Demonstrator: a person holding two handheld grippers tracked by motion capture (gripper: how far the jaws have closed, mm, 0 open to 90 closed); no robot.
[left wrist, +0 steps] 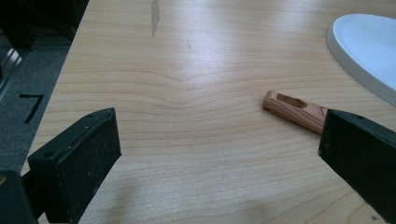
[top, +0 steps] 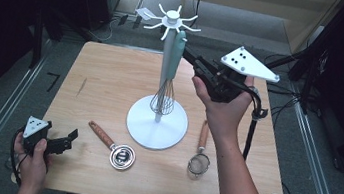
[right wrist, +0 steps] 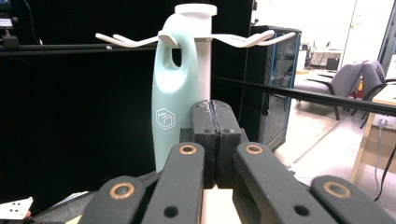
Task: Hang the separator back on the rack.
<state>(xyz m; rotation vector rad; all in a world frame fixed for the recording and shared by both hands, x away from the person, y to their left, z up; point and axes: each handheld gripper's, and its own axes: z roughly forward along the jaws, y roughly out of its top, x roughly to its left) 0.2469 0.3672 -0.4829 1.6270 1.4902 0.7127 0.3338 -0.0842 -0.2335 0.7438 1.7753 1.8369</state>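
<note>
Two tongs: the right gripper (top: 189,56), clenched on nothing, sits just beside the whisk (top: 170,74) hanging from the white stand (top: 157,120); the left gripper (top: 69,139) rests released, the wooden-handled spoon (top: 113,146) just ahead

The table (top: 111,84) is light wood with a dark streak (top: 81,86) near its left side. A measuring cup with a wooden handle (top: 115,146) lies left of the stand's base; its handle end (left wrist: 294,109) points toward the left edge. A small strainer with a wooden handle (top: 200,153) lies right of the base. Grey office chairs (right wrist: 348,84) stand in the background.
</note>
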